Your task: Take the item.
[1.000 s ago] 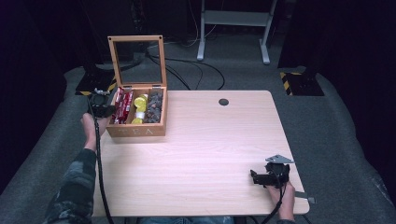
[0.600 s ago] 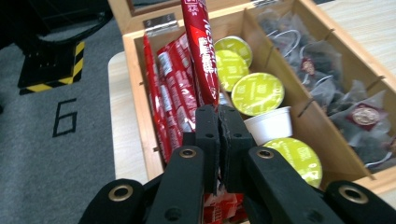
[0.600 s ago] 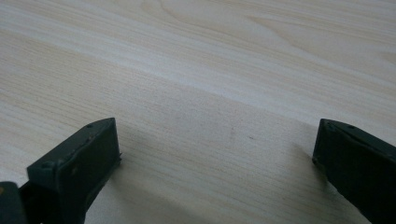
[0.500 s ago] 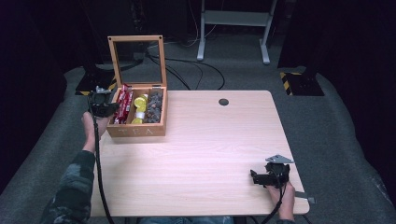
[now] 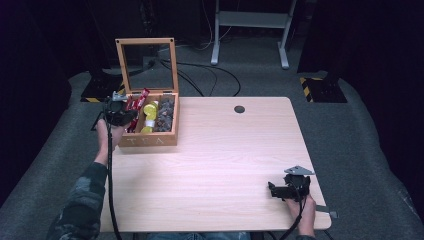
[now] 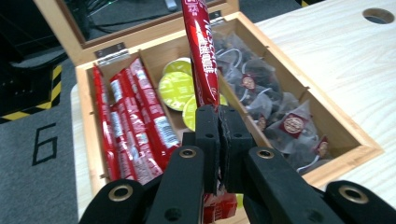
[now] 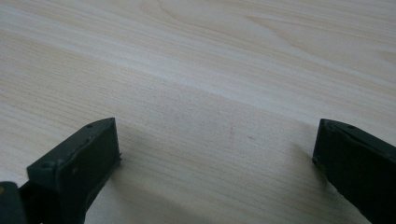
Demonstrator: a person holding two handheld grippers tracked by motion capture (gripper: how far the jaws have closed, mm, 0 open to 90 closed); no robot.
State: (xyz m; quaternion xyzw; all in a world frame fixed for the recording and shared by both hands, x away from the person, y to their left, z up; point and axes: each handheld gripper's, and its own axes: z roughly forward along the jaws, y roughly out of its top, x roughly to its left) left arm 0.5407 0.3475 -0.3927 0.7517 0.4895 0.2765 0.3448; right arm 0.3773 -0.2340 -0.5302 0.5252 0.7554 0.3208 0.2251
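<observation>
So the left gripper (image 6: 218,116) is clenching the bottom end of a red stick packet (image 6: 201,51), and the packet is sticking up out of the jaws, tilting over the wooden box (image 6: 355,144) rather than lying in it. In the high view that gripper (image 5: 120,114) is sitting at about 9 o'clock on the bench (image 5: 225,165), right at the left side of the box (image 5: 150,140), and the packet (image 5: 140,97) is poking up toward 1 o'clock from it. The box's glass lid (image 5: 147,65) is standing open at the back. Inside, looking along the left gripper, more red packets (image 6: 135,126) are lying in the left compartment, yellow-green round pods (image 6: 175,88) are sitting in the middle one, and clear tea bags with dark tea (image 6: 280,112) are filling the right one. The right gripper (image 5: 287,190) is resting way over at about 5 o'clock near the bench's front edge, well apart from the box, with a hand (image 5: 302,215) behind it. Its jaws are standing wide apart with nothing in them, just bare wood (image 7: 210,93) between. There's a small round hole (image 5: 239,109) in the bench at about 12 o'clock.
</observation>
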